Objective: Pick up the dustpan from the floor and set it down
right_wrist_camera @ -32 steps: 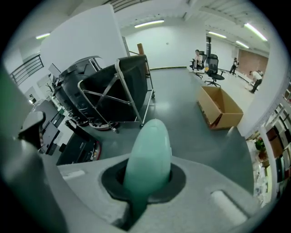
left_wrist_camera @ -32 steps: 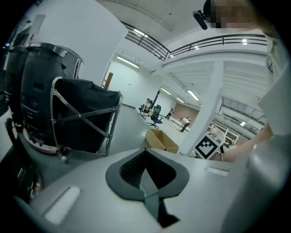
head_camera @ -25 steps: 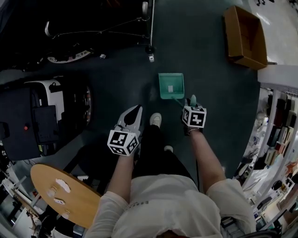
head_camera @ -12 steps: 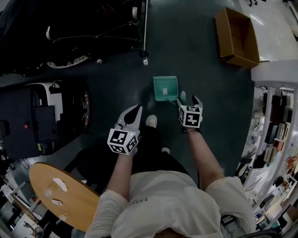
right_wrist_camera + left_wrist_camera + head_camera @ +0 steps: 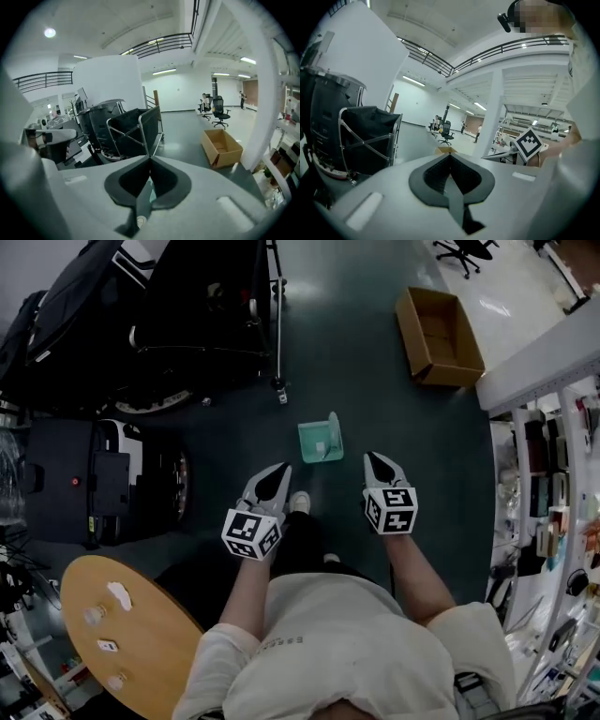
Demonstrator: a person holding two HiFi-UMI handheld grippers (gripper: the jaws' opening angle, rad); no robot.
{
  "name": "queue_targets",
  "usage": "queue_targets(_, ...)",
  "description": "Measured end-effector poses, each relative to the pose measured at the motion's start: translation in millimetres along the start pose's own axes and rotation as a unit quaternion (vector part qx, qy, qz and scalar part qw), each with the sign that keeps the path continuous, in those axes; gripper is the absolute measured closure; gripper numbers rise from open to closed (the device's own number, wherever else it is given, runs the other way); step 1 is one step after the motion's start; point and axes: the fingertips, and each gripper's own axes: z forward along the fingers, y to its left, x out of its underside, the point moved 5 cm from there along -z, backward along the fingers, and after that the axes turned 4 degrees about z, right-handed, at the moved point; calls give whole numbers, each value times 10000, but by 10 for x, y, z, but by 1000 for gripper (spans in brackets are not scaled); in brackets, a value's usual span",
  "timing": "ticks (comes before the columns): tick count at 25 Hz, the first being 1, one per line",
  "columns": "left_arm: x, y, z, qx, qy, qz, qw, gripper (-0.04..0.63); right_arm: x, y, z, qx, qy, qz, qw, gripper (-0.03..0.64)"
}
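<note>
Dustpan [image 5: 319, 440], teal plastic scoop, on dark smooth floor [image 5: 375, 381], right tool [image 5: 374, 457] just clenched empty (left tool [image 5: 280, 469] likewise closed)

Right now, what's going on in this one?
A person stands over a dustpan that lies on the floor just ahead of their feet. Neither gripper touches it. The left hand-held gripper is shut and empty. The right hand-held gripper has just closed its jaws with nothing between them. Both are held up in front of the body, clear of the floor. Nothing is being carried at this moment.
</note>
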Motion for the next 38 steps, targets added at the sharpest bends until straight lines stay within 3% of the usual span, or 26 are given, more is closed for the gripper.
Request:
queue_targets(7,92,-854,-804,-245,-203,227,9992,578,265,-73,-1091,-76,-285,120,9995,625)
queue_targets(10,217,-1161,-1074,-129,-190,255,9994,578,348,3,-1425,-289,-450,190,9984,626)
queue_targets(13,338,-1417,-1334,-62,-121,266,9996,578,528,133,-1700,-394,-411,-53,9984,626)
queue_targets(20,512,-1818,-1853,280,-267,224,9990,578,949,396,-2296,-388,-436,-187,9981,626)
queue_targets(27,766,-2142,-2632,412,-331,43,9986,578,1426,824,-2956,-102,-360,-404,9985,626)
queue_targets(38,857,-2306,-3444,154,-521,299,9981,588,1835,1341,-3565,-214,-455,-476,9976,626)
